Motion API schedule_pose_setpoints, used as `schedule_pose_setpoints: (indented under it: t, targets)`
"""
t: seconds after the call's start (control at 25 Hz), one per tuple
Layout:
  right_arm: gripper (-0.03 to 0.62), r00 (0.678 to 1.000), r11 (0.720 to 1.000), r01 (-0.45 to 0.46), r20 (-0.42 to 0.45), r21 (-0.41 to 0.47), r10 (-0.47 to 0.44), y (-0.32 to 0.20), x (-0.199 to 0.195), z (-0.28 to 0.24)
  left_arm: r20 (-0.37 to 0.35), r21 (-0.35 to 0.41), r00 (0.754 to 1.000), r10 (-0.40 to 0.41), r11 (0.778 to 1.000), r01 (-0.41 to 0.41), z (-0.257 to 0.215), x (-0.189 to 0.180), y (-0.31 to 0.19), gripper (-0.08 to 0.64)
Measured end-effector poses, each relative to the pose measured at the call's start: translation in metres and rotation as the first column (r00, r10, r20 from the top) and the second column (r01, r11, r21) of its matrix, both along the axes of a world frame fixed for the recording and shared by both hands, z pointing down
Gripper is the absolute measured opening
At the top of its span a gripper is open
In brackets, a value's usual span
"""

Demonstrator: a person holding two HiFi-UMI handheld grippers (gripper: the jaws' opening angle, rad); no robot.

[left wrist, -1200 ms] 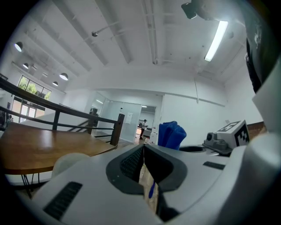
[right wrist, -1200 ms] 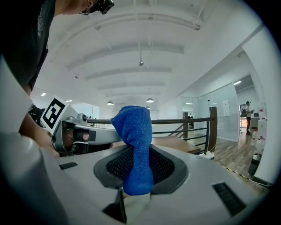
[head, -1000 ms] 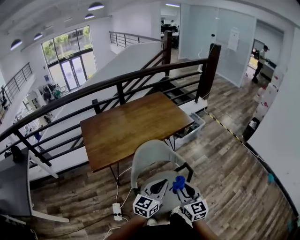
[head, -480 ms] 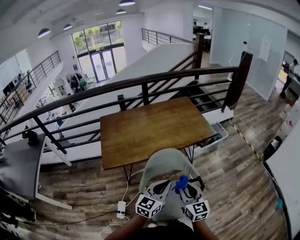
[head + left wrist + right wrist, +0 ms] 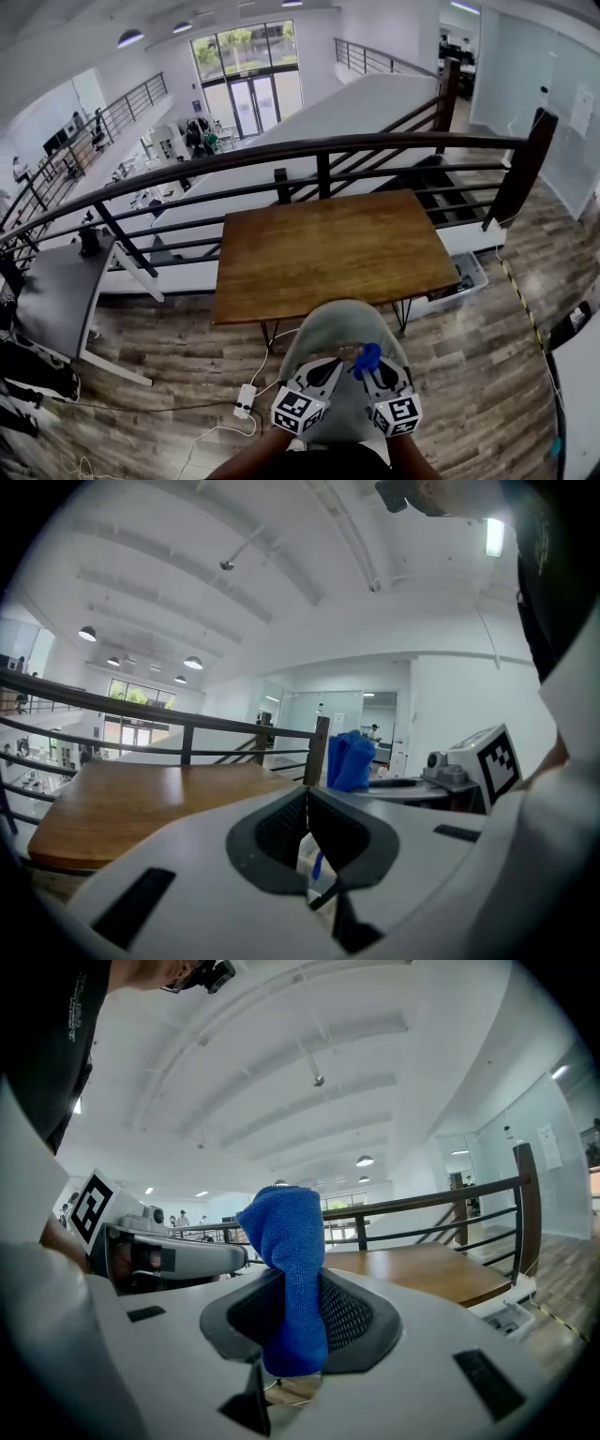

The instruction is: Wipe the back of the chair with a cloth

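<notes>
Two tongs low in the head view, side by side above a grey chair, marker cubes nearest the person. Right tongs clamped on a blue cloth: jaws pressed in on it from both sides, the folded cloth standing upright between them and bulging out above the tips. Left tongs closed, jaws meeting along a thin line, nothing gripped between them. Tips of both pointing away from the person, toward the chair's curved back. Contact between cloth and chair: not clear from any view. From the left tongs' own camera, the cloth off to the right, poking up above the other tool's body.

Beyond the chair, a wooden table, set close to a dark railing at the edge of a raised floor. Under the table's right end, a clear plastic bin. On the plank floor left of the chair, a white power strip with a cable trailing away. Further left, a grey desk on white legs. Past the railing, a lower hall with glass doors at its far end.
</notes>
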State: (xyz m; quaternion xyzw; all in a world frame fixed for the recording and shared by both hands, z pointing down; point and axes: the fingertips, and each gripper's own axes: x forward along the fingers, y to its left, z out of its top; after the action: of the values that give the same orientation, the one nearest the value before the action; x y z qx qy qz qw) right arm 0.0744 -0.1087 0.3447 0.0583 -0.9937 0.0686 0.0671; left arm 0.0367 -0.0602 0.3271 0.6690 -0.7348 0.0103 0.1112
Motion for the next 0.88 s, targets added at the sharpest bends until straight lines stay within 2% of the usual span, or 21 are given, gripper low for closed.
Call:
schedule_pose_setpoints:
  t: [0.28, 0.56, 0.72, 0.88]
  targets:
    - [0.101, 0.994, 0.993, 0.104, -0.019, -0.049, -0.105, -0.015, -0.018, 0.026, -0.007, -0.069, 0.994, -0.112, 0.991, 0.111, 0.024, -0.011, -0.003, 0.008]
    - [0.101, 0.973, 0.973, 0.227, -0.029, -0.039, -0.228, 0.006, -0.05, 0.034, -0.03, -0.103, 0.974, -0.224, 0.97, 0.22, 0.039, -0.036, 0.024, 0.008]
    - [0.101, 0.964, 0.965, 0.259, -0.052, -0.03, -0.261, 0.018, -0.08, 0.044, -0.042, -0.115, 0.967, -0.25, 0.963, 0.244, 0.047, -0.065, 0.038, 0.008]
    - [0.101, 0.964, 0.967, 0.253, -0.081, -0.023, -0.254, 0.027, -0.1, 0.051, -0.061, -0.113, 0.966, -0.251, 0.963, 0.243, 0.058, -0.09, 0.046, 0.008]
